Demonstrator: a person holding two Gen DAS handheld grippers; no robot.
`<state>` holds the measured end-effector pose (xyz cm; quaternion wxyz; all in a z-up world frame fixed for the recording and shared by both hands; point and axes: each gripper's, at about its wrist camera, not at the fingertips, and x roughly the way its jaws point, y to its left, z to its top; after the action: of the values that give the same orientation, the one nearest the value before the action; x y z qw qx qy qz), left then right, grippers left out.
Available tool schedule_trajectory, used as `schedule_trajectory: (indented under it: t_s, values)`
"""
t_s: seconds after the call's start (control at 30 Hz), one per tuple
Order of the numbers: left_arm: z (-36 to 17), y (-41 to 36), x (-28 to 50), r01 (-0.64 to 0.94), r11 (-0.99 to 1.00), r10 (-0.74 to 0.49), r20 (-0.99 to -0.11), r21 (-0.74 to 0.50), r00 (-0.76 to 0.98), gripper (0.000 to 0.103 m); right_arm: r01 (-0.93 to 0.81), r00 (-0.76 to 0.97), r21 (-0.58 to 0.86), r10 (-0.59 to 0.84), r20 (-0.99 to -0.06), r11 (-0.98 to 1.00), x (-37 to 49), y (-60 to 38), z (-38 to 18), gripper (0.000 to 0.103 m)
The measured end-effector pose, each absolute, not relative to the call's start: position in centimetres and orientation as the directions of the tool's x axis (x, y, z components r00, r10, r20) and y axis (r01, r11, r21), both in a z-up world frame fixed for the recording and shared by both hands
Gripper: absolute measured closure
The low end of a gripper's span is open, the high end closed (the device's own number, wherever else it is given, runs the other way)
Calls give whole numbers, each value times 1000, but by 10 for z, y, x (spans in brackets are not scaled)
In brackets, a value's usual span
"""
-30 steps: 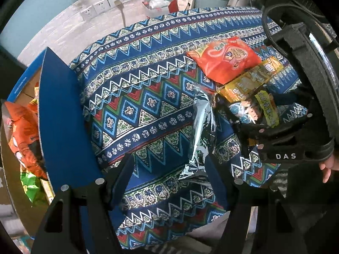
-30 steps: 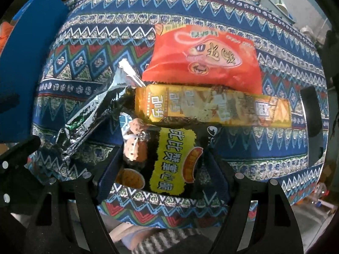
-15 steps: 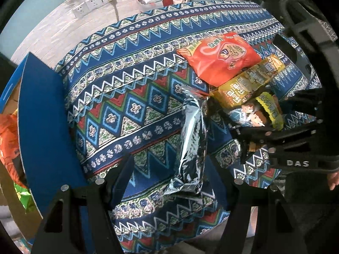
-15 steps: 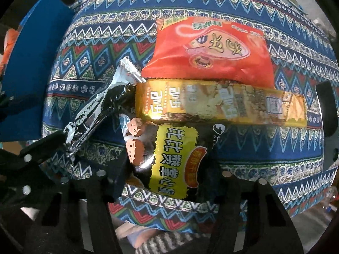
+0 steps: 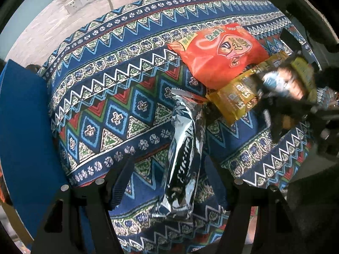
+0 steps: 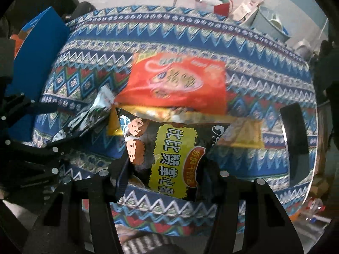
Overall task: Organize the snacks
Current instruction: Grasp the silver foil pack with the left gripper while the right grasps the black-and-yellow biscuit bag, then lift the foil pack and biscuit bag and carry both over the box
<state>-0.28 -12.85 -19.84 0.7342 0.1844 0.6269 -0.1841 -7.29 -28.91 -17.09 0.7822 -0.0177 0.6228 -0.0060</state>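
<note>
My left gripper is open, its fingers on either side of a silver foil snack bag lying on the patterned cloth. My right gripper is shut on a black and yellow snack bag and holds it lifted off the cloth; it shows blurred in the left wrist view. An orange snack bag and a long yellow snack pack lie behind it on the table. The silver bag also shows in the right wrist view.
A blue cardboard box flap stands at the table's left edge, also seen in the right wrist view. A black object lies at the right of the cloth. Clutter and a pale bucket stand beyond the far edge.
My right gripper closed on the black and yellow bag and lifted it up off the cloth. My left gripper moved forward along the silver bag, still open.
</note>
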Motion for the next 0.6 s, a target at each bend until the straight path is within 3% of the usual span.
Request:
schedule_trajectory:
  t_s: [0.17, 0.33, 0.4, 0.47, 0.6]
  values:
    - [-208, -133, 1, 503, 863, -40, -989, 37, 141, 33, 31, 246, -20, -27, -969, 999, -70, -298, -166, 47]
    - [-217, -135, 2, 521, 853, -43, -989, 38, 141, 50, 53, 256, -14, -27, -966, 998, -65, -306, -164, 47]
    - [-220, -138, 0, 531, 847, -53, -989, 29, 140, 65, 58, 260, -9, -23, -965, 998, -63, -308, -163, 47]
    - [-220, -140, -1, 538, 842, -51, -987, 39, 151, 72, 59, 264, -6, -21, -964, 998, -62, -308, -162, 47]
    - [-220, -150, -6, 551, 832, -37, -983, 69, 178, 74, 56, 275, -5, -21, -961, 998, -61, -306, -159, 47]
